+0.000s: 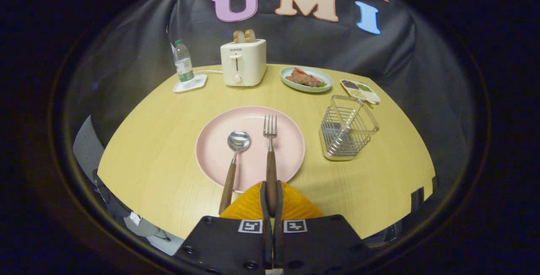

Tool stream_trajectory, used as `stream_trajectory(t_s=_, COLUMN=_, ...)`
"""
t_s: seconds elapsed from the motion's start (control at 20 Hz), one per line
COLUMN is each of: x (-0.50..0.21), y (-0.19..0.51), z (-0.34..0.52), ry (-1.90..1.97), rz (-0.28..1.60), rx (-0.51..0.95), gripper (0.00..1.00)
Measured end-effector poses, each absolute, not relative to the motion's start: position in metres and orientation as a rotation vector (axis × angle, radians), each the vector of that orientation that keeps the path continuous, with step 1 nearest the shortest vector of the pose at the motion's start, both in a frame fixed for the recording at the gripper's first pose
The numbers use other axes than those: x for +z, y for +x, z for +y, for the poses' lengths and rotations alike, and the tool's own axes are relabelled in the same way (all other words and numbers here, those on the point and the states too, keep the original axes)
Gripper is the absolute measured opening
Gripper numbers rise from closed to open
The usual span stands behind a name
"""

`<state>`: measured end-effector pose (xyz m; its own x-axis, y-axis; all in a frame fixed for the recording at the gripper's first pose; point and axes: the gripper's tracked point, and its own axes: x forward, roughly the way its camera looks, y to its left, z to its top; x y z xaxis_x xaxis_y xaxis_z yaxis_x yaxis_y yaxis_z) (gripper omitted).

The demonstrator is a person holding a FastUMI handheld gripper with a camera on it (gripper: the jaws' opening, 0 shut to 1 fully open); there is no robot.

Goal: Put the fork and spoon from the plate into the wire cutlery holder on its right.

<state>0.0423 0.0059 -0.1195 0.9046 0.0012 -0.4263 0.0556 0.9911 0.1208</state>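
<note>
Tongs (271,201) clamped on the fork (270,152) handle's end. Spoon (234,157) lies beside it on the pink plate (219,157). Toaster (243,62) reads "SUPOR".

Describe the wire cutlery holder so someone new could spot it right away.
Start at the pink plate mid-table, where the gripper is shut on the fork. Just right of the plate stands the wire cutlery holder, the table's one see-through metal basket.

Round pale-pink plate (219,157): sitting flat at mid-frame on the table. Steel fork with brown wooden handle (270,157): lying across it, tines pointing up-frame, handle end sitting between the fingers. Matching wooden-handled steel spoon (234,157): lying left of it, bowl up. Wire cutlery holder (348,128): standing right of the plate, leaning slightly.
</note>
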Motion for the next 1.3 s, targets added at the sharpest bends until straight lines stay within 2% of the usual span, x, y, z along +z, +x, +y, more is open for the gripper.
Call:
stream_trajectory(t_s=0.25, x=-0.090, y=0.032, z=-0.006, ry=0.155, rz=0.478, rx=-0.074, gripper=0.04)
stream_trajectory(t_s=0.75, x=-0.024, y=0.016, z=-0.061, ry=0.303, rz=0.617, rx=-0.298, gripper=0.04)
stream_trajectory(t_s=1.0, x=-0.023, y=0.024, z=-0.086, ry=0.391, rz=0.742, rx=-0.386, gripper=0.04)
stream_trajectory(t_s=1.3, x=-0.047, y=0.041, z=-0.098, ry=0.464, rz=0.900, rx=-0.400, gripper=0.04)
